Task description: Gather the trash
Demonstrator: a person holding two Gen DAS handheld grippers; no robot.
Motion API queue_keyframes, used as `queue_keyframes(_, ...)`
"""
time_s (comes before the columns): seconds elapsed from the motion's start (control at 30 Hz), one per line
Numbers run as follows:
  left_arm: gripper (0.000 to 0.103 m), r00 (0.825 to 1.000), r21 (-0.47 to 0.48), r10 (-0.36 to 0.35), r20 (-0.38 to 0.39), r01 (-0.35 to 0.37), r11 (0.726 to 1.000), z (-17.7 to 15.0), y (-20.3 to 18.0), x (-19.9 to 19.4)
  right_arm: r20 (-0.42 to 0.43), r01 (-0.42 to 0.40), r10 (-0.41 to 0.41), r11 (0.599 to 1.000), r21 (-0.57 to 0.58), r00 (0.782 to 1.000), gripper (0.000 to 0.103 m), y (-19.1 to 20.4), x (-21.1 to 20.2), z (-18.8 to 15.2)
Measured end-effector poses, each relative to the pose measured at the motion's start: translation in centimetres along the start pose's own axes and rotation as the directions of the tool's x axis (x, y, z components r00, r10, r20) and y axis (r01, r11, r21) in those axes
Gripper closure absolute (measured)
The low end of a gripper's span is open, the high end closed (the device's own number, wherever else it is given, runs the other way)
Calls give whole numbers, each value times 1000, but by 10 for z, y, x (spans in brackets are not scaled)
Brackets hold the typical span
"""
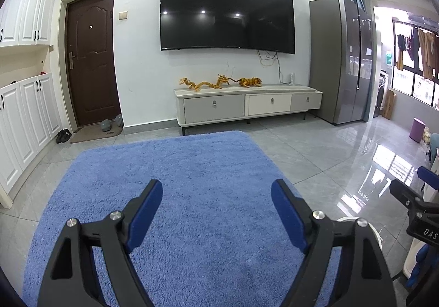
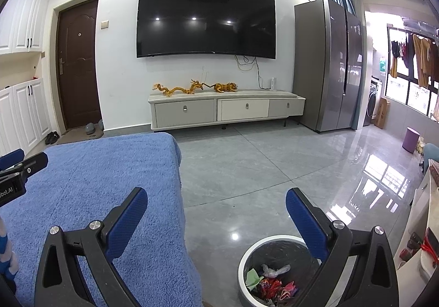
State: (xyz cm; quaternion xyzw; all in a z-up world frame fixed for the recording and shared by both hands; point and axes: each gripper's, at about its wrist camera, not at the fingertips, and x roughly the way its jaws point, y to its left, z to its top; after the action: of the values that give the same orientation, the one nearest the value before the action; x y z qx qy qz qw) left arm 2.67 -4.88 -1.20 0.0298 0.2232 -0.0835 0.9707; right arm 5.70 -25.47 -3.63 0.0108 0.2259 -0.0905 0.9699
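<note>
The round white-rimmed trash bin (image 2: 270, 274) stands on the grey floor just below and behind the right gripper's (image 2: 216, 222) right finger, holding crumpled wrappers (image 2: 270, 283) in green, red, pink and clear plastic. Both grippers stand spread wide with nothing between their blue pads. The left gripper (image 1: 216, 213) hangs over the bare blue cloth (image 1: 192, 170).

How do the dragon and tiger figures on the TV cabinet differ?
The dragon is long, thin and wavy, spanning a wide stretch of the cabinet; the tiger is short and compact. The dragon sits to the left, under the TV's middle; the tiger sits right of it, nearer the fridge. The tiger shows dark stripes; the dragon looks plain golden. Both are orange-gold and rest on the cabinet top, nearly end to end.
</note>
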Motion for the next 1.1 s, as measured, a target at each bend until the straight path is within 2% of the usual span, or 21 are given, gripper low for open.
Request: queue_keyframes(1.1, 22, 999, -17, -10, -36, 10, 1000, -10, 2, 4, -15, 1, -1, 1000, -2, 1000, 0, 1, 1, 1)
